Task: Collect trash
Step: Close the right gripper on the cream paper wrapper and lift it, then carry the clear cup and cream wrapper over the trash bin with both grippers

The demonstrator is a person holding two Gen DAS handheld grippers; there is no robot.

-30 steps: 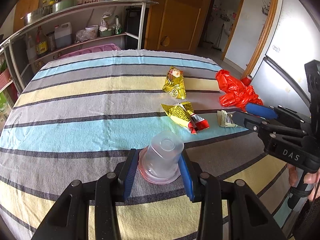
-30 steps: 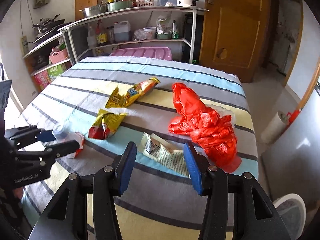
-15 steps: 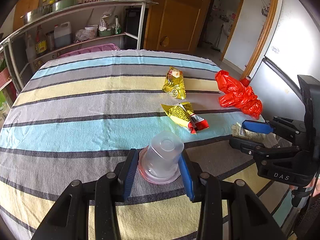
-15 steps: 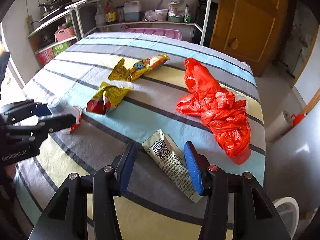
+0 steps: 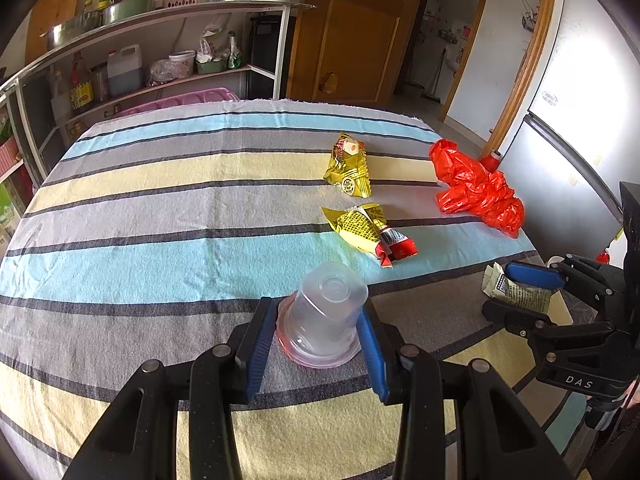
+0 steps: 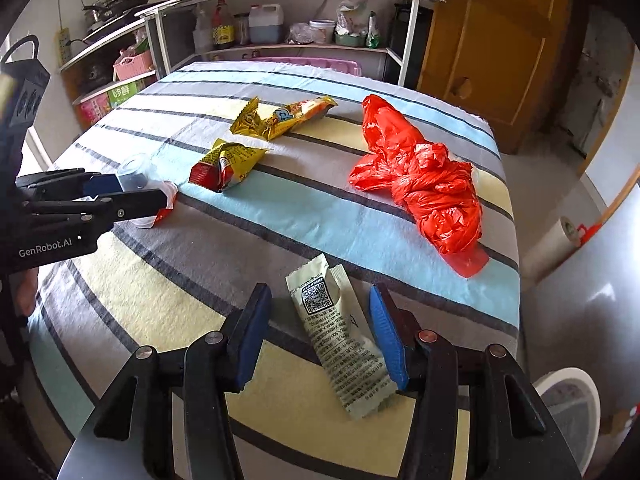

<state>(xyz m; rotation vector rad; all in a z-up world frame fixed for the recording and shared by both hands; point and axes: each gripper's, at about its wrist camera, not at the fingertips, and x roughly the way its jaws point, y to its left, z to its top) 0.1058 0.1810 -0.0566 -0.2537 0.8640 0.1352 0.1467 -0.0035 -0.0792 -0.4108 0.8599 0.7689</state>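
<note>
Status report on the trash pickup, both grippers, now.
Left gripper shut on upturned clear cup. Right gripper opening, astride pale sachet, pads not pressing. Two yellow wrappers, red bag uncollected; nothing blocking.

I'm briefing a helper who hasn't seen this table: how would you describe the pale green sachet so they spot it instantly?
Start at the striped tablecloth and go to its near edge, below the crumpled red plastic bag. The pale green sachet lies flat there, between the opening jaws of the right gripper. Unlike the shiny yellow wrappers farther back, it is matte, long and flat, with a black QR code and small print.
</note>
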